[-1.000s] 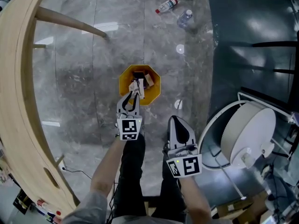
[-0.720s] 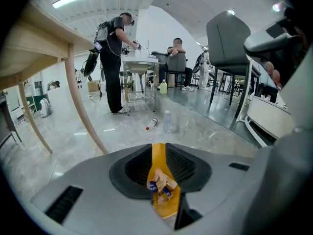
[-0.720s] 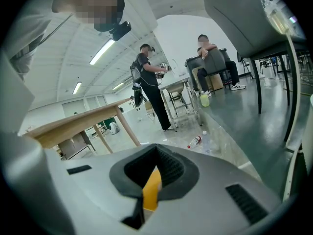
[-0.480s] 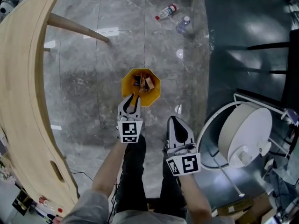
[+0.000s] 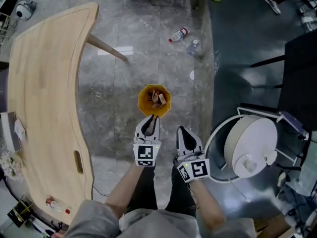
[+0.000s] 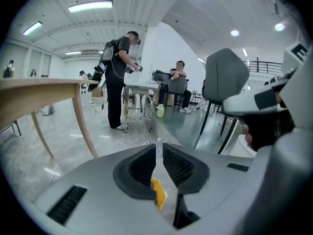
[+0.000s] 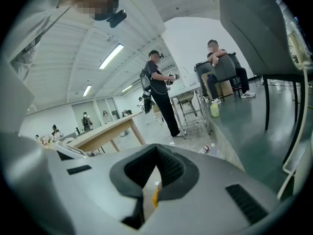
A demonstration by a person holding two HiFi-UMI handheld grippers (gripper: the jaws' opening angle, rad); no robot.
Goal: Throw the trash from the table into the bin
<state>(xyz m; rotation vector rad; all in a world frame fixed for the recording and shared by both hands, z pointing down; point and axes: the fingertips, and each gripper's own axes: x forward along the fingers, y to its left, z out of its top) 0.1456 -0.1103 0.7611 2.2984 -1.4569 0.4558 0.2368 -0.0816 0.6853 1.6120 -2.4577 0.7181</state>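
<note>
- Head view: trash (image 5: 155,97) in the bin (image 5: 141,102), on the floor off the desk's (image 5: 44,83) curved edge.
- Left gripper (image 5: 153,119) near it, jaws just closing to a slit, empty: load seemingly dropped.
- Right gripper (image 5: 182,131) closed, empty, idle.

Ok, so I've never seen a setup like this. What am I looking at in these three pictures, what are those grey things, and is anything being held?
There is no robot here: a person holds a two-jaw tool in each hand. The top-down picture comes from a camera on the person's head and shows the left gripper and the right gripper above a stone floor. The other two pictures come from cameras riding on each gripper, looking along its jaws into the room. Just beyond the grippers a yellow bin stands on the floor with trash inside. A curved wooden table is on the left, with a few small things near its edge. Bottles lie on the floor further off. Neither gripper holds anything: the left jaws have just been closing to a thin slit, and the right jaws meet at the tips.
</note>
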